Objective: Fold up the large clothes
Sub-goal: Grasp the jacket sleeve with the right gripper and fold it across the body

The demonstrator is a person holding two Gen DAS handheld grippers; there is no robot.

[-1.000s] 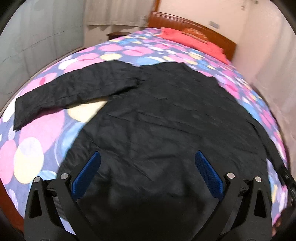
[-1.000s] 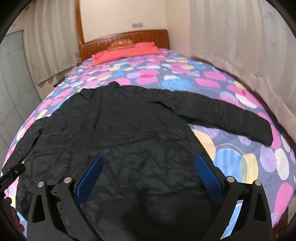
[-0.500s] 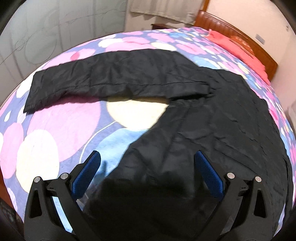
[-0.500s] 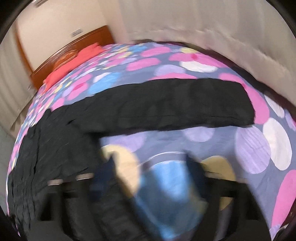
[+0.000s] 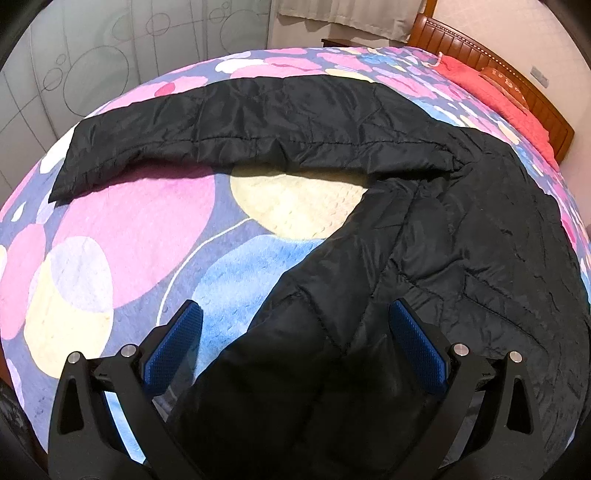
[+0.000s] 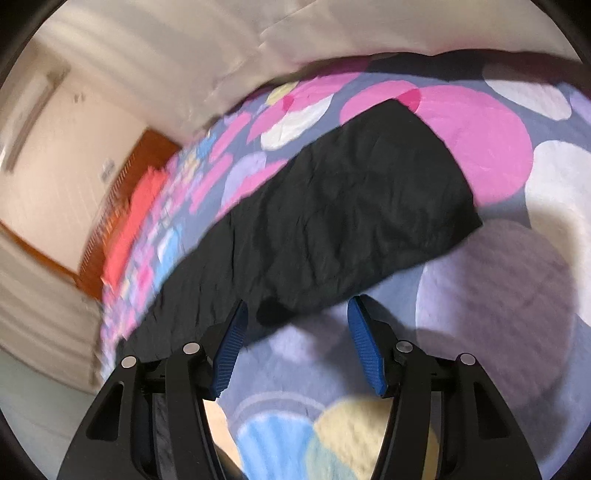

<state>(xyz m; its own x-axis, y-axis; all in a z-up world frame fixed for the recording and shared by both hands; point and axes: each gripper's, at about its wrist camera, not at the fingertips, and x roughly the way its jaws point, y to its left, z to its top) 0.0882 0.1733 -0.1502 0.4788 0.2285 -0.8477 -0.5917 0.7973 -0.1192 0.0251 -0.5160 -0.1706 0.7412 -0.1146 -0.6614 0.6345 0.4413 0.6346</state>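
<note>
A large black quilted jacket (image 5: 443,240) lies spread flat on the bed. One sleeve (image 5: 240,122) stretches out to the left in the left wrist view. My left gripper (image 5: 295,306) hovers over the jacket's side edge near the hem, jaws wide open, blue pads (image 5: 173,350) clear of the cloth. In the right wrist view the other sleeve (image 6: 351,206) runs diagonally up to its cuff. My right gripper (image 6: 298,302) hangs tilted just above that sleeve's lower edge, jaws about half apart, and the pads press on nothing.
The bed cover (image 5: 129,229) has big pink, blue and cream circles. A wooden headboard (image 5: 517,85) and a red pillow (image 5: 498,96) are at the far end. A frosted panel wall (image 5: 92,66) runs along the left side, and a pale curtain (image 6: 332,29) along the right.
The left gripper swung left and down from the jacket's middle to its side edge. The right gripper swept right to the sleeve, rolled, and its jaws narrowed from wide to half apart.
</note>
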